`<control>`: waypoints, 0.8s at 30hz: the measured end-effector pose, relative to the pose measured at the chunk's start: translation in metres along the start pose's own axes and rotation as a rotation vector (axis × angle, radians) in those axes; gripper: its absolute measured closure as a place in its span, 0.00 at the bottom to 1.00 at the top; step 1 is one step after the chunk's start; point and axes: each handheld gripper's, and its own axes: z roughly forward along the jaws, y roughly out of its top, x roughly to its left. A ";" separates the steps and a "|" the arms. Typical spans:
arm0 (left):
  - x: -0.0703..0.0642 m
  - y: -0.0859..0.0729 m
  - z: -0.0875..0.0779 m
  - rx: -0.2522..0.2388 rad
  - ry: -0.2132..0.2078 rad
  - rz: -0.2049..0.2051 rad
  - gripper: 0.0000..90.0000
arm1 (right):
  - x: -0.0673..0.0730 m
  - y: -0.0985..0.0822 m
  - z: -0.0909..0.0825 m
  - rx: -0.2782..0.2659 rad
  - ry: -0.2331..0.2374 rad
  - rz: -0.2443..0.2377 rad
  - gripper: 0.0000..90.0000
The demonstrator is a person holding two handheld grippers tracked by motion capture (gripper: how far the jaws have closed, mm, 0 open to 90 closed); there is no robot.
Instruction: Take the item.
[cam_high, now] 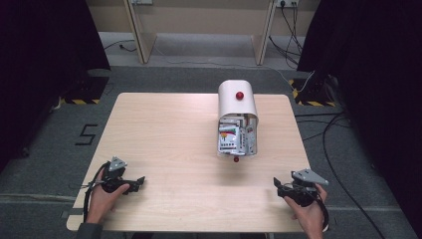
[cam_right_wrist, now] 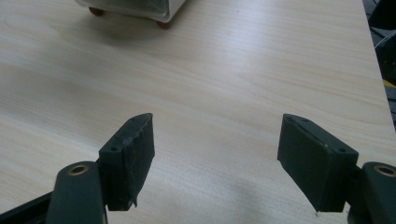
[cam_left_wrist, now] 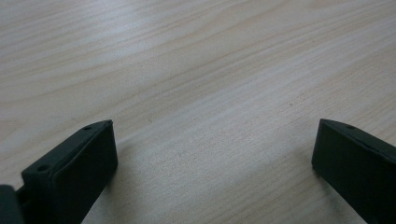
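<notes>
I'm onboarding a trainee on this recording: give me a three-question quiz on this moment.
1. True or false: the right gripper has something between its jaws.
2. Which gripper lies nearer the white container? A left, B right.
3. What colour is the knob on top of the container?

Key: 1 false, the jaws stand apart over bare table. 2 B; the left gripper is farther off. 3 red.

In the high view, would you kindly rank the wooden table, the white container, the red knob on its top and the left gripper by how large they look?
1. wooden table
2. white container
3. left gripper, though it sits nearer the camera, so its true size against the container is unsure
4. red knob
</notes>
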 end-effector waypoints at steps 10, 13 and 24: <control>0.000 0.000 0.000 -0.001 0.000 0.000 0.00 | 0.014 0.020 -0.011 -0.044 0.021 -0.025 0.32; 0.000 0.000 0.000 -0.001 0.000 0.000 0.00 | 0.019 0.026 -0.015 -0.058 0.028 -0.042 0.32; 0.000 0.000 0.000 -0.001 0.000 -0.001 0.00 | 0.030 0.048 -0.022 -0.105 0.048 -0.054 0.33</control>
